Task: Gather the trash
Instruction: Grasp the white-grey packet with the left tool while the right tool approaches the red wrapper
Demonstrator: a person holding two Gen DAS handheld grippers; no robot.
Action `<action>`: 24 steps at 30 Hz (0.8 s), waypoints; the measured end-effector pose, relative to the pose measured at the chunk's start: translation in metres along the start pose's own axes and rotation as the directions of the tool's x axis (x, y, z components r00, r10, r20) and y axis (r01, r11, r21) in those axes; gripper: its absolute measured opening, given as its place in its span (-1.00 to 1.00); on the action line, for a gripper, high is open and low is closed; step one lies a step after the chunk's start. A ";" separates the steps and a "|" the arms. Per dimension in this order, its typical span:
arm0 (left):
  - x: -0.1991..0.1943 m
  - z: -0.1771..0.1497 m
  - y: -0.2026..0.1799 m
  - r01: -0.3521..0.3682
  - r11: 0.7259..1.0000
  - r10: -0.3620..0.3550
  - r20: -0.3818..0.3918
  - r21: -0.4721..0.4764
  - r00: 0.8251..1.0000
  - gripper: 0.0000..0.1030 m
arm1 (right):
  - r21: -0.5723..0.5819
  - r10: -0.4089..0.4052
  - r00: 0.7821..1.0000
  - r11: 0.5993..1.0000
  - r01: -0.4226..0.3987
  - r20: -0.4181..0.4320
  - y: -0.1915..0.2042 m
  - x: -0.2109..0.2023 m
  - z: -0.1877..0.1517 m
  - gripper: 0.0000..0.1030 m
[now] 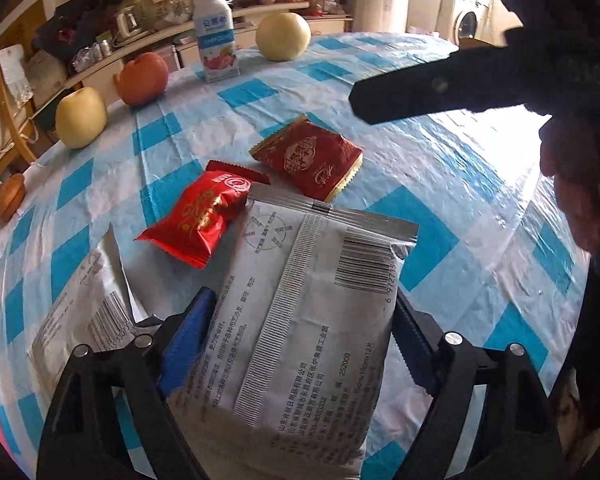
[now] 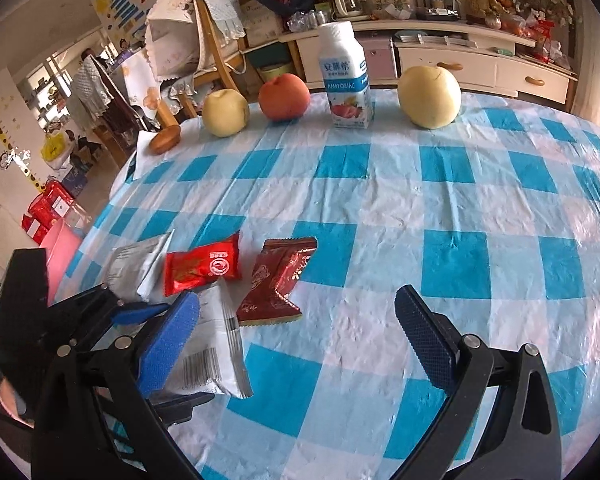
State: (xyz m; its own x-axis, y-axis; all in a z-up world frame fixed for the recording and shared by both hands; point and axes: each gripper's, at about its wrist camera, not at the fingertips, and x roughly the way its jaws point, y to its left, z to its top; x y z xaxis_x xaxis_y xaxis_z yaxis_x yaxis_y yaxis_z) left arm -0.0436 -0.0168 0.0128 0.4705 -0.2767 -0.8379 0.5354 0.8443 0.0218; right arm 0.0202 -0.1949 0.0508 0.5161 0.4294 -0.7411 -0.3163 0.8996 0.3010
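My left gripper (image 1: pixel 302 296) is shut on a silver packet (image 1: pixel 300 340) printed with barcodes; both pads touch its side edges. A second silver packet (image 1: pixel 84 304) lies on the cloth to its left. Just beyond lie a bright red wrapper (image 1: pixel 204 216) and a dark red wrapper (image 1: pixel 308 158). In the right wrist view the right gripper (image 2: pixel 298 300) stands open above the cloth. The dark red wrapper (image 2: pixel 276 284) lies just ahead of its left finger, the bright red wrapper (image 2: pixel 202 268) further left. The held silver packet (image 2: pixel 216 344) sits beside that blue left finger (image 2: pixel 168 344).
The round table has a blue-and-white checked cloth (image 2: pixel 420 208). Along its far edge stand two yellow pears (image 2: pixel 428 96) (image 2: pixel 225 112), a red apple (image 2: pixel 284 96), a yogurt bottle (image 2: pixel 346 76) and a brown bun (image 2: pixel 165 139). Chairs and a cluttered sideboard (image 2: pixel 460 52) stand behind.
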 end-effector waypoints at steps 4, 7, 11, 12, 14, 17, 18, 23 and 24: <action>-0.003 0.000 0.000 -0.007 1.000 0.007 0.015 -0.028 1.000 0.57 | -0.007 -0.004 1.000 1.000 0.004 0.000 0.001 0.010 0.003 0.90; -0.006 0.000 0.004 0.000 0.998 0.001 0.019 -0.056 1.000 0.54 | -0.011 0.004 1.000 1.000 -0.004 -0.011 0.001 0.018 0.005 0.62; -0.014 -0.003 0.013 0.016 0.995 -0.014 0.028 -0.099 1.000 0.52 | -0.007 -0.004 1.000 1.000 0.003 -0.023 -0.001 0.024 0.006 0.48; -0.017 -0.004 0.016 0.022 0.993 -0.018 0.033 -0.113 0.999 0.52 | -0.004 -0.004 1.000 1.000 0.004 -0.023 -0.001 0.026 0.006 0.48; -0.022 -0.005 0.020 0.033 0.991 -0.026 0.050 -0.129 0.998 0.52 | -0.005 -0.004 1.000 1.000 0.004 -0.022 0.000 0.027 0.006 0.48; -0.031 -0.005 0.027 0.050 0.986 -0.038 0.080 -0.156 0.996 0.52 | -0.018 -0.005 1.000 1.000 0.004 -0.025 0.004 0.031 0.006 0.48; -0.034 -0.006 0.031 0.055 0.984 -0.040 0.088 -0.168 0.995 0.52 | -0.023 -0.007 1.000 1.000 0.006 -0.028 0.006 0.033 0.005 0.48; -0.048 -0.008 0.050 0.056 0.971 -0.026 0.129 -0.231 0.991 0.52 | -0.029 -0.012 0.999 1.000 0.010 -0.039 0.008 0.040 0.005 0.48; -0.050 -0.008 0.054 0.053 0.968 -0.020 0.136 -0.244 0.991 0.52 | -0.031 -0.016 0.999 0.999 0.015 -0.039 0.008 0.041 0.005 0.48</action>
State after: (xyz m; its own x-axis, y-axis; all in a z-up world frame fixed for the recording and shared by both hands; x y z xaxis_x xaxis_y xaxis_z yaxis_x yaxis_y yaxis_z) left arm -0.0435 0.0463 0.0512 0.5507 -0.3533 -0.7562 0.3719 0.9150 -0.1567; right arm 0.0425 -0.1695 0.0259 0.4897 0.4114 -0.7687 -0.3334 0.9030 0.2710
